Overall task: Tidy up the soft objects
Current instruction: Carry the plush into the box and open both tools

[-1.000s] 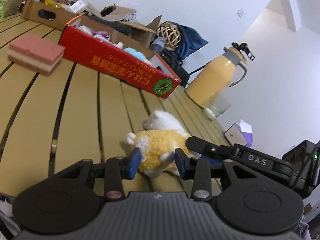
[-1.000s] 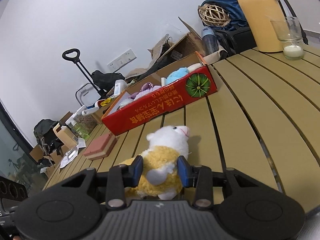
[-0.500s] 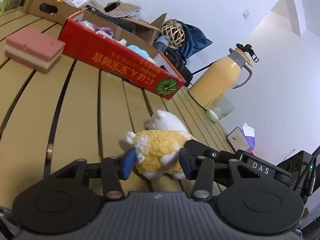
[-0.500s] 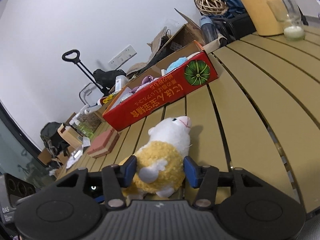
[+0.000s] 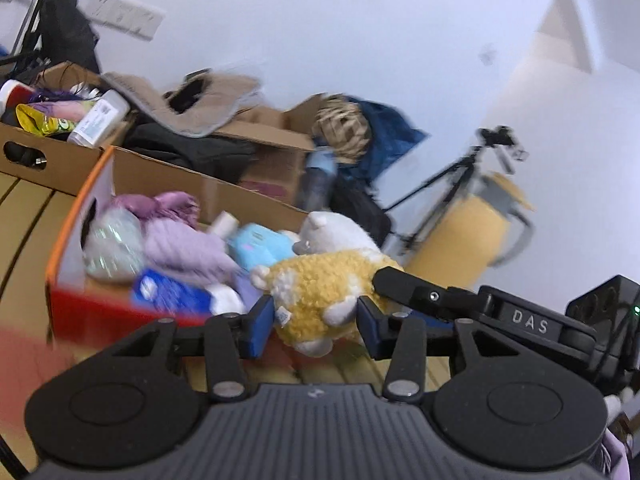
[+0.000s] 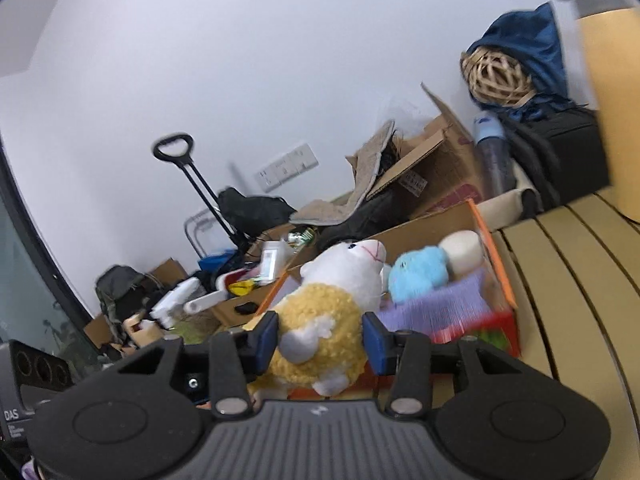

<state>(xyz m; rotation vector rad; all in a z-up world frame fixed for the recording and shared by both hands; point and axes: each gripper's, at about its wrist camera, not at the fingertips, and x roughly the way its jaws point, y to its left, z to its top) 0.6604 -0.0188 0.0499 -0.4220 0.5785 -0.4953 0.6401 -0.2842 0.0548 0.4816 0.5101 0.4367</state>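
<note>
Left wrist view: the left gripper has its blue pads pressed on the flanks of the fluffy yellow-and-white plush sheep, and the right gripper clamps the same toy from the other side, both having just eased a little wider. Held off the slatted tan table, the sheep hangs at the near edge of the red-sided cardboard box, which holds a sky-blue plush and a lilac fuzzy toy.

Soft even indoor light on my views, white wall bright without glare, faint shadows, motion blur smearing the red box, fisheye bending and dark corners at the edges
</note>
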